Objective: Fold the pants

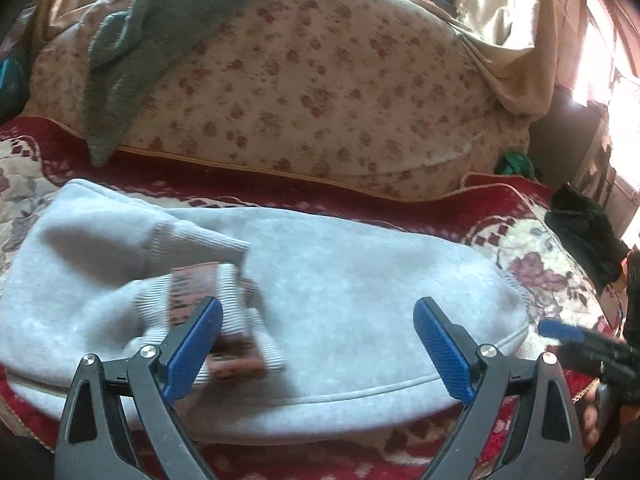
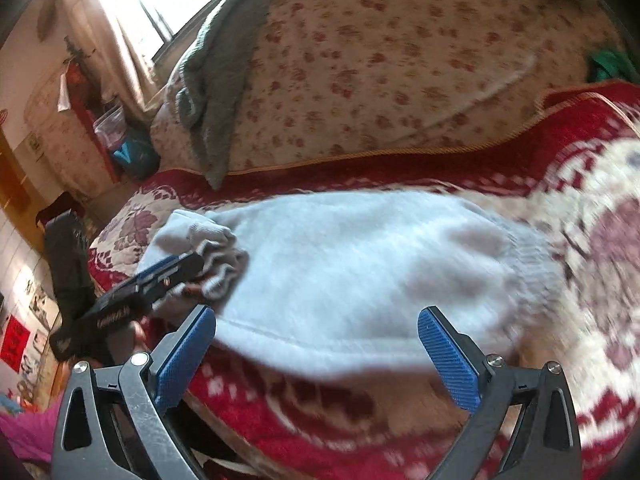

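On the red blanket (image 1: 248,188), folded grey pants (image 1: 360,280) lie beneath the left gripper (image 1: 318,344) and right gripper (image 2: 316,356), both spread apart.

Pants (image 1: 360,280): pale grey fleece cloth, matt and soft-napped, ribbed knit cuffs (image 1: 200,240) beyond the left gripper (image 1: 318,344), whose fingers carry blue ridged plastic pads (image 1: 440,344) on matt black arms with shiny metal pins; beneath, red-and-cream woven blanket (image 1: 540,264).
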Motion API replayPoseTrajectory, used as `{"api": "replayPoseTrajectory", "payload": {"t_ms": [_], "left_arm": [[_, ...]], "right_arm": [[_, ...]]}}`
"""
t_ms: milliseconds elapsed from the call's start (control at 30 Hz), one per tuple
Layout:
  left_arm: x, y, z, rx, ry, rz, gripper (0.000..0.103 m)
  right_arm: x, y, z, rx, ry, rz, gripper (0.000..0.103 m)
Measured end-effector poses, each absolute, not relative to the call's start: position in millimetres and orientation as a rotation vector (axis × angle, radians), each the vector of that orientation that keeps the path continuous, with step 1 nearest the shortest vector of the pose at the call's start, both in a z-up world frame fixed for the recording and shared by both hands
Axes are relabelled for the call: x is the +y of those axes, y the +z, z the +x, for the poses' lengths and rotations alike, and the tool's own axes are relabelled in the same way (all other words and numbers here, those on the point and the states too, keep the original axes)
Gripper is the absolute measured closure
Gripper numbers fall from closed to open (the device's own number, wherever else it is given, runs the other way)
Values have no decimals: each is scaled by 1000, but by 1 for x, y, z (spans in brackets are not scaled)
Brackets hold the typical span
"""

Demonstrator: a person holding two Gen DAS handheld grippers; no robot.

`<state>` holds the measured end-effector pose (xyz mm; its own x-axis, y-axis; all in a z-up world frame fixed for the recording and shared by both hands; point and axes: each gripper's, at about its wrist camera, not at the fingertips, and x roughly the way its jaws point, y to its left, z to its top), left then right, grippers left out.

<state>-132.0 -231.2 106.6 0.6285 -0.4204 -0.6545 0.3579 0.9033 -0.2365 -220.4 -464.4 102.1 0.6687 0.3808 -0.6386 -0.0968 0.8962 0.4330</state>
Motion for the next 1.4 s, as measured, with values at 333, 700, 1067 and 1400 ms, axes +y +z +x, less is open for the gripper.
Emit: {"api": "replayPoseTrajectory", "payload": {"t_ms": [333,700,1067,1400], "left_arm": [[-275,110,-112,826,-598,-57,5],[-331,100,-53,947,-772,-39,5],[-392,80,14,1083,-887,34,5],[-438,52,38,1173,-946,166,5]], "right_arm": [[-496,50,-242,871,274,569,0],[-517,12,-215,842,303,818,0],[-502,5,-196,822,333,733,0],[-503,-1,-196,766,341,762,0]]}}
